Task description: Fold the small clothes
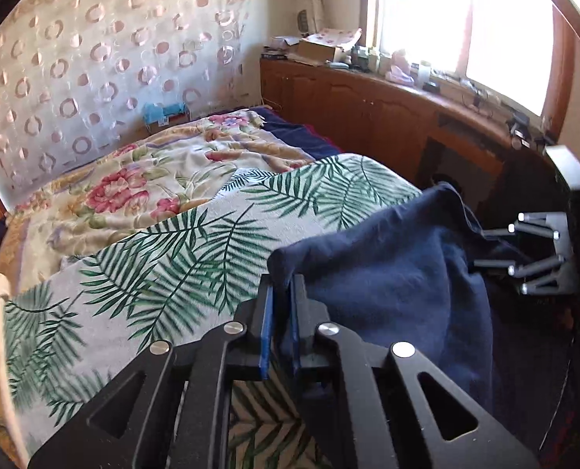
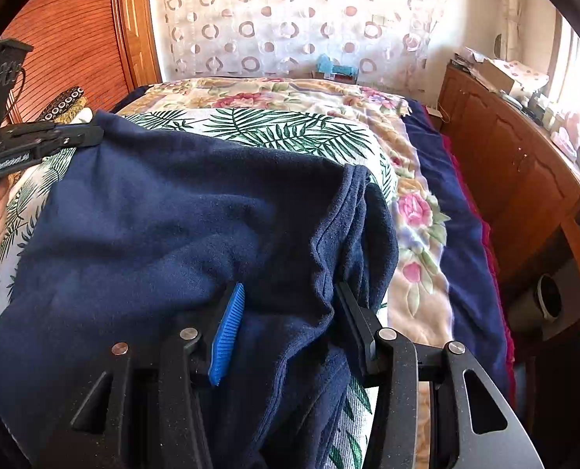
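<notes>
A navy blue garment (image 2: 165,226) lies spread over a palm-leaf cloth (image 2: 290,133) on the bed. My left gripper (image 1: 282,285) is shut on a corner of the garment (image 1: 387,273) and holds it lifted; it also shows at the left of the right wrist view (image 2: 90,133), pinching the far corner. My right gripper (image 2: 290,297) is open, its jaws wide apart around the garment's seamed edge, with folds of cloth between the blue pad (image 2: 227,332) and the other finger. The right gripper's side shows in the left wrist view (image 1: 481,246).
A floral blanket (image 1: 141,179) covers the bed beyond the palm-leaf cloth (image 1: 165,258). A wooden cabinet (image 2: 524,164) with clutter runs along the right under the window. A curtain (image 2: 290,19) hangs at the back; a wooden door (image 2: 75,39) is at left.
</notes>
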Motion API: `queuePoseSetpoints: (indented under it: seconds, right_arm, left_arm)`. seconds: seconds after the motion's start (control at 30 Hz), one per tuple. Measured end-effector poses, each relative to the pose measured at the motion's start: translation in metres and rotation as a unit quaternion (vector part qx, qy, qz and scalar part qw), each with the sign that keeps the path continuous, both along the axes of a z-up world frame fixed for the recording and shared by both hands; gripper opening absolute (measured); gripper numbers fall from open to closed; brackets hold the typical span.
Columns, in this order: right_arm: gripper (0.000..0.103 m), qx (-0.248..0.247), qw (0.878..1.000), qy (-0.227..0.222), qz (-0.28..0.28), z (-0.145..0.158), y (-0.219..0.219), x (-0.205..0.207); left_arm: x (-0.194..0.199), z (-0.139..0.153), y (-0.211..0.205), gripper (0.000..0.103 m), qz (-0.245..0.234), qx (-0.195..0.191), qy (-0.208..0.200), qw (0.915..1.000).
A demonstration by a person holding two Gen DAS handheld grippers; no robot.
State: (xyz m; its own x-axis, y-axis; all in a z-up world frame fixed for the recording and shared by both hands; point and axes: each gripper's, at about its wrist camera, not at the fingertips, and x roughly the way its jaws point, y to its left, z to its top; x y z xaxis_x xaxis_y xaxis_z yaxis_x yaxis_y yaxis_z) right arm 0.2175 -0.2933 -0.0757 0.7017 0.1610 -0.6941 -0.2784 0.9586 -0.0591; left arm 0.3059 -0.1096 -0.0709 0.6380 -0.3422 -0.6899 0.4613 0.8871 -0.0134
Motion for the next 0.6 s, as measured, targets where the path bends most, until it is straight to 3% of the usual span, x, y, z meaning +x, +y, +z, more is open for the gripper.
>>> queuePoseSetpoints:
  seconds: [0.03, 0.1, 0.17, 0.23, 0.33, 0.6]
  right_arm:
    - [0.048, -0.002, 1.000, 0.001, -0.001, 0.003, 0.000, -0.001]
    - [0.048, -0.002, 1.000, -0.003, -0.006, 0.008, 0.000, -0.004]
    - [0.048, -0.004, 1.000, -0.013, -0.011, 0.016, -0.001, -0.014]
    - [0.048, -0.005, 1.000, -0.023, -0.015, 0.022, -0.002, -0.028]
    - [0.049, 0.002, 0.999, -0.035, -0.022, 0.028, -0.003, -0.053]
    - [0.049, 0.004, 0.999, -0.042, -0.029, 0.023, -0.003, -0.112]
  left_arm:
    - [-0.006, 0.002, 0.001, 0.011, -0.001, 0.002, -0.004, 1.0000]
    - [-0.018, 0.007, 0.004, 0.022, -0.009, -0.009, -0.005, 0.9999]
    - [-0.029, 0.012, 0.008, 0.047, -0.009, -0.019, -0.007, 0.9998]
    - [-0.042, 0.015, 0.011, 0.050, -0.013, -0.023, -0.008, 0.9996]
    - [-0.066, 0.014, 0.013, 0.070, -0.029, -0.036, 0.001, 0.9989]
    - [-0.126, 0.002, 0.017, 0.074, -0.025, -0.036, 0.017, 0.9989]
